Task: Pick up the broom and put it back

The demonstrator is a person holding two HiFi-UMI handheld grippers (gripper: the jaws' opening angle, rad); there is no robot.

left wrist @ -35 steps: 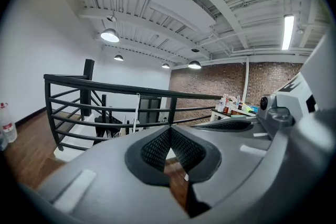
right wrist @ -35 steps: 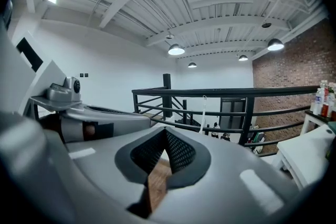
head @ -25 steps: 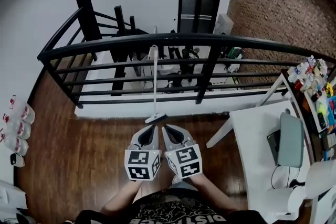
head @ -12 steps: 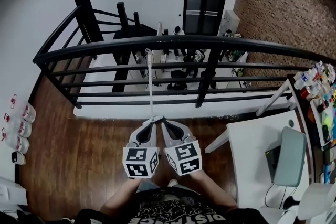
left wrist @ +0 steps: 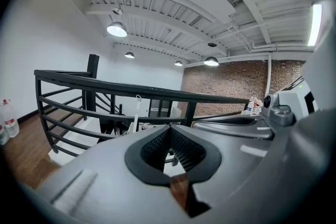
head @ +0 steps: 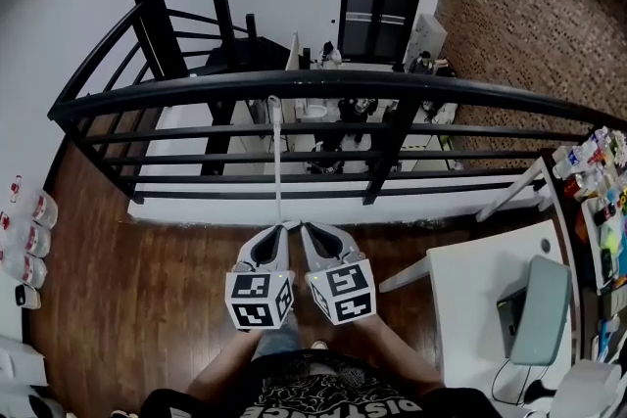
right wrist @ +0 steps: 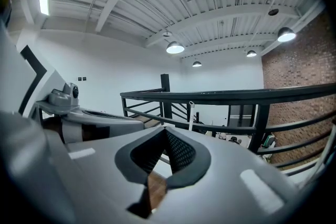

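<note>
Broom [head: 278,162] stands upright at railing [head: 411,85], handle up; left gripper [head: 285,228] and right gripper [head: 305,228] jaws closed.

I stand on a loft office's mezzanine: black railing [head: 294,85], brick wall [head: 529,5], ribbed ceiling with lamps [left wrist: 116,29], white desk [head: 470,289], chair [head: 537,303].

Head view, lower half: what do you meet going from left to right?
bottles by the wall → left gripper → right gripper → white table → grey chair
</note>
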